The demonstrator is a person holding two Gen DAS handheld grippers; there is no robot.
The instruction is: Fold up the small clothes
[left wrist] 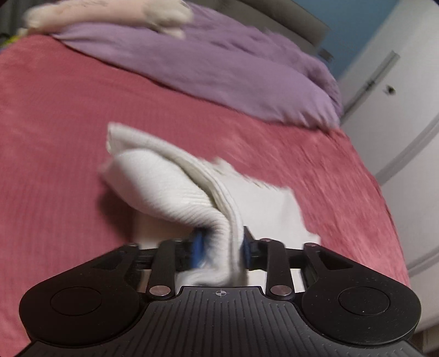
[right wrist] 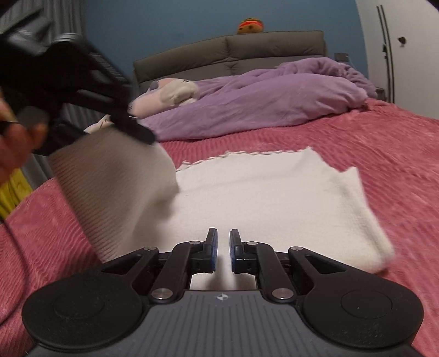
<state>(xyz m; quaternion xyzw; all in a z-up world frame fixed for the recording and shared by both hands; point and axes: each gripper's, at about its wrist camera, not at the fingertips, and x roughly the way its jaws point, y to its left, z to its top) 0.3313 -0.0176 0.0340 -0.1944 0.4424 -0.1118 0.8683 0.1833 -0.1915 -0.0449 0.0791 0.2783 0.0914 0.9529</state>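
In the left wrist view, the left gripper [left wrist: 222, 248] sat at the lower centre of the frame with its blue-padded fingers [left wrist: 198, 248] clamped on a bunched edge of the white knit garment [left wrist: 170, 184]. The held part rose from the jaws as a ribbed, rounded fold reaching toward the middle left of the frame, while the rest of the cloth lay flat on the pink bedspread [left wrist: 55, 137] to the right of the gripper. A purple duvet [left wrist: 219, 71] was heaped across the upper part of the frame, with a pale plush toy [left wrist: 109, 13] blurred along the top left edge. A white wardrobe door [left wrist: 397, 96] stood at the far right.

In the right wrist view, the right gripper [right wrist: 223, 251] occupied the lower centre, its fingers a narrow gap apart and gripping nothing, poised just over the near edge of the garment [right wrist: 269, 192]. The cloth spread flat across the middle of the frame on the bedspread [right wrist: 397, 153]. At the upper left, the left gripper [right wrist: 137, 131] appeared blurred, lifting the garment's left portion off the bed, with part of a hand [right wrist: 16, 142] at the left edge. Behind lay the duvet [right wrist: 260, 101], the plush toy [right wrist: 167, 93], a grey headboard [right wrist: 233, 52] and an orange toy [right wrist: 251, 26] on top of it.
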